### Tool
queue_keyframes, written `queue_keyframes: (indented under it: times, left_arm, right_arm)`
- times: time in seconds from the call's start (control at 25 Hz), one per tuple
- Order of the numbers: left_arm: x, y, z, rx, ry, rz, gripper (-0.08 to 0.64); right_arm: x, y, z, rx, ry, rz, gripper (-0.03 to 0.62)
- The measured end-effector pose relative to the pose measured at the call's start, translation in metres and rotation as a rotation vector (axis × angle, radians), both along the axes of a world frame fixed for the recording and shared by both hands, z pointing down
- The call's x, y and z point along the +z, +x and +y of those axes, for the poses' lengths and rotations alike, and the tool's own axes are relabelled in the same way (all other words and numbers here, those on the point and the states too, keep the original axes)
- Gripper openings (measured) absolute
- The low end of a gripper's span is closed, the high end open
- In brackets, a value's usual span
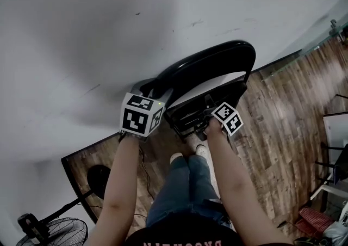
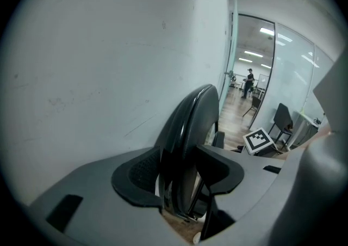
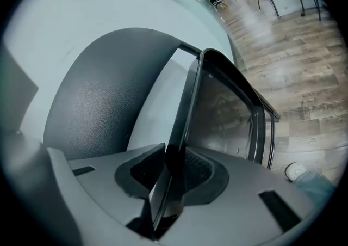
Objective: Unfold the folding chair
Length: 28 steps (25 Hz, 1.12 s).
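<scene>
Black metal folding chair [image 1: 217, 71] still folded, leaning against white wall [image 1: 109, 22] ahead of both tools. Left gripper [image 2: 182, 177] clamps black padded backrest [image 2: 190, 125]; right gripper [image 3: 169, 177] pinches thin black seat rim [image 3: 186, 109]. Best: steady backrest, swing seat rim down, toward self.

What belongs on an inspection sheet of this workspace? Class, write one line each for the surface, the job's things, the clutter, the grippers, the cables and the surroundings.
Surface: wood-pattern floor.
Job's things: black folding chair, folded, standing upright against the white wall.
Clutter: a fan at the head view's lower left; items at the far right are too small to name.
Grippers: left gripper closed on the backrest edge; right gripper closed on the seat rim.
Cables: what looks like a thin dark cable on the floor near the fan.
Surroundings: glass partition, a second chair and a distant person.
</scene>
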<state>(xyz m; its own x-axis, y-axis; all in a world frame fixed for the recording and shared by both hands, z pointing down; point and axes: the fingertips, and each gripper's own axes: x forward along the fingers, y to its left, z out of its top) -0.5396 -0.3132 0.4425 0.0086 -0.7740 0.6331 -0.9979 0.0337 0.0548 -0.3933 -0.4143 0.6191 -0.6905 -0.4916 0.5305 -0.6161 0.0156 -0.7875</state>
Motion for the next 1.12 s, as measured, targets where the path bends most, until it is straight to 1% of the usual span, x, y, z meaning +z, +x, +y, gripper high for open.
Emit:
queue_keyframes:
  times: [0.2, 0.44, 0.64, 0.72, 0.76, 0.8, 1.0, 1.12]
  left_arm:
    - [-0.001, 0.008, 0.005, 0.028, 0.005, -0.032, 0.199]
    - [-0.005, 0.034, 0.02, 0.131, -0.036, -0.113, 0.193]
    - [-0.008, 0.052, 0.03, 0.197, -0.057, -0.125, 0.196]
    - [-0.009, 0.058, 0.029, 0.234, -0.057, -0.125, 0.224]
    - [-0.01, 0.06, 0.029, 0.252, -0.054, -0.121, 0.248]
    - [-0.012, 0.062, 0.027, 0.269, -0.047, -0.115, 0.258]
    - [-0.032, 0.08, 0.011, 0.362, 0.03, -0.046, 0.247]
    - [-0.044, 0.095, -0.003, 0.407, 0.071, -0.052, 0.229]
  right_arm:
    - [-0.002, 0.007, 0.004, 0.014, 0.011, -0.003, 0.092]
    - [-0.006, 0.026, 0.014, 0.041, 0.023, -0.013, 0.094]
    - [-0.01, 0.045, 0.026, 0.057, 0.037, 0.014, 0.104]
    - [-0.01, 0.052, 0.03, 0.069, 0.039, 0.015, 0.104]
    - [-0.01, 0.055, 0.031, 0.075, 0.038, 0.012, 0.104]
    - [-0.01, 0.057, 0.033, 0.081, 0.036, 0.009, 0.104]
    - [-0.012, 0.07, 0.04, 0.105, 0.037, -0.002, 0.106]
    - [-0.014, 0.078, 0.044, 0.115, 0.046, -0.014, 0.106]
